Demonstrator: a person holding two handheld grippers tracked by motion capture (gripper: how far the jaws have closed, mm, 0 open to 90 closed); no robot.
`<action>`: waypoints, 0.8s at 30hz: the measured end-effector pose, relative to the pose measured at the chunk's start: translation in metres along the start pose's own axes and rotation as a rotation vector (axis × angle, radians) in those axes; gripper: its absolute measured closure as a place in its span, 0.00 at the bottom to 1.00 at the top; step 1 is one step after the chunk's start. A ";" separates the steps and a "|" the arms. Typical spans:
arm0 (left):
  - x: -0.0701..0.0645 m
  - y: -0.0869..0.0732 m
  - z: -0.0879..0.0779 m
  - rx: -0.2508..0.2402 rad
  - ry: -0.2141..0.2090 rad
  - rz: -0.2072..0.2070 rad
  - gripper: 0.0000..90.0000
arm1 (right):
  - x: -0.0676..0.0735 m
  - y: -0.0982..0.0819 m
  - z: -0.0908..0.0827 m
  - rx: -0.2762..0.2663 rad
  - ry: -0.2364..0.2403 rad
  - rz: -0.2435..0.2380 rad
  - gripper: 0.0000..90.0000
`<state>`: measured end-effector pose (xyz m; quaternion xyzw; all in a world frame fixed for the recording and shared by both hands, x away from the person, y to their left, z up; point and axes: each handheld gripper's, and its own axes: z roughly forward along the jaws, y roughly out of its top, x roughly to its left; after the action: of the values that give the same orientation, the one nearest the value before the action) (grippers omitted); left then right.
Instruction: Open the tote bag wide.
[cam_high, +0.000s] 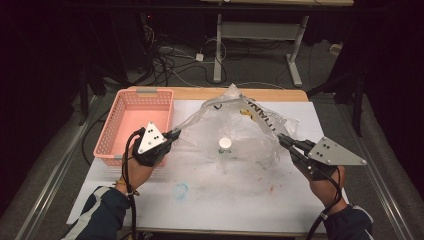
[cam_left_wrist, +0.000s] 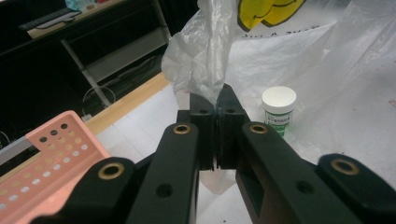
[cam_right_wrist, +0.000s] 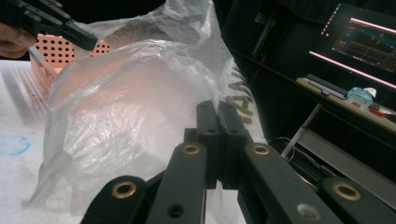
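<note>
1. Translucent plastic bag (cam_high: 235, 127) stretched between two hand-held tools, seen from the high view: it sits on the white sheet covering the table (cam_high: 210, 200), towards the far edge and about midway between the left and right edges. The left gripper (cam_high: 175, 134) is clenched on the bag's left margin, just beside the near right corner of the pink perforated basket (cam_high: 131, 125); the right gripper (cam_high: 282, 140) is clenched on its right margin, nearer the table's right edge. The span between the two grips runs roughly left to right, parallel with the table's far edge, and a small white-capped jar (cam_high: 225, 145) stands under the film between them, slightly nearer the left tool.

2. Left gripper view: the black jaws are pressed together on a bunched fold of the plastic bag (cam_left_wrist: 205, 51), which rises straight up out of them. The jar (cam_left_wrist: 279, 109), with its green label, stands just beyond and to one side of the jaw tips, covered by film; a corner of the basket (cam_left_wrist: 51, 154) lies on the other side.

3. Right gripper view: the jaws are closed tight on the bag's (cam_right_wrist: 140, 107) edge, and the film balloons away from them towards the other gripper (cam_right_wrist: 74, 35) and the basket (cam_right_wrist: 56, 53) behind it. Judged from this, any further lift hinges on both ends rising evenly, since the jar lies on the line between the two grips.
</note>
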<state>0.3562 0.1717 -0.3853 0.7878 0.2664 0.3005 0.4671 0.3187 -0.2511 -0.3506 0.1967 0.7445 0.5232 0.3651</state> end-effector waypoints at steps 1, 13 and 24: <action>0.000 0.000 0.001 0.000 0.001 0.001 0.95 | 0.000 0.000 0.002 0.004 -0.004 0.003 1.00; -0.002 0.002 0.002 -0.024 -0.016 0.012 0.95 | -0.007 -0.008 0.009 0.026 -0.037 0.031 1.00; -0.004 0.006 -0.004 -0.042 -0.022 0.021 0.95 | -0.011 -0.014 0.011 0.033 -0.053 0.056 1.00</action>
<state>0.3512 0.1686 -0.3788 0.7837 0.2468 0.3024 0.4833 0.3354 -0.2570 -0.3615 0.2371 0.7374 0.5154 0.3666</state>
